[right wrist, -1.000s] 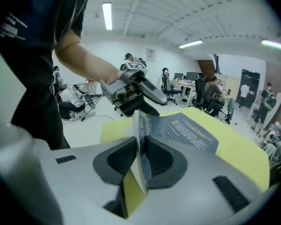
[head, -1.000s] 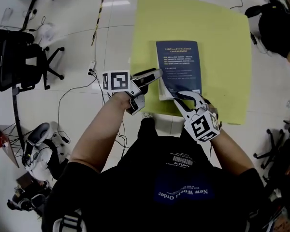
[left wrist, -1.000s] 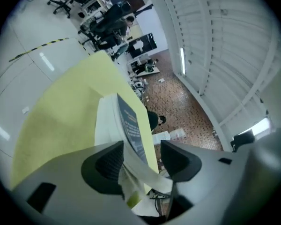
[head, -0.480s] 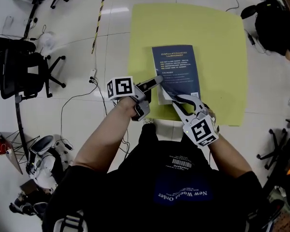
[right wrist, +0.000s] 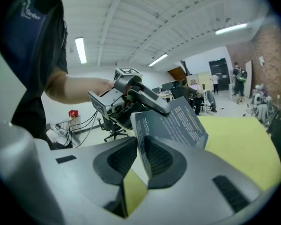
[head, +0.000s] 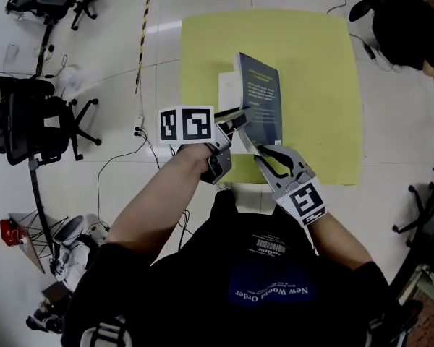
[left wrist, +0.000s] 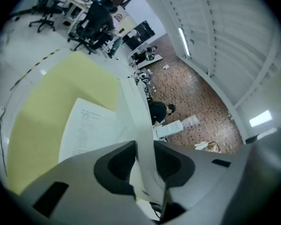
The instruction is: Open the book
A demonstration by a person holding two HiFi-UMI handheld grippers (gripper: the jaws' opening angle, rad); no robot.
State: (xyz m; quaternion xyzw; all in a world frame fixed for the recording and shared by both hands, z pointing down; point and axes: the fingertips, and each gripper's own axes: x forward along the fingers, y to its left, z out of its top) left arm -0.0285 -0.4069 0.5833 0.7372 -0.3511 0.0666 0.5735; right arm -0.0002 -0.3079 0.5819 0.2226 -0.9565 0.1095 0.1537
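Observation:
A book lies on the yellow mat (head: pixel 318 63) with its blue cover (head: pixel 262 100) lifted up on edge, baring a white page (head: pixel 227 91). My right gripper (head: pixel 254 147) is shut on the cover's near corner; in the right gripper view the cover (right wrist: pixel 178 121) runs up from between its jaws (right wrist: pixel 141 149). My left gripper (head: pixel 239 118) is at the cover's near left edge. Its jaws are closing, and in the left gripper view the cover's edge (left wrist: pixel 133 107) fills the gap between them (left wrist: pixel 144 149). The white page (left wrist: pixel 91 130) lies below.
Office chairs (head: pixel 29 121) and floor cables (head: pixel 123 150) are off the mat's left side. A striped tape line (head: pixel 141 35) runs up the floor there. A dark seated person (head: pixel 401 24) is at the top right. The mat (left wrist: pixel 47 102) extends beyond the book.
The cover went from lying flat to standing raised, exposing the white page. Both grippers rose with it, and the left one came in onto the cover's edge with its jaws narrower.

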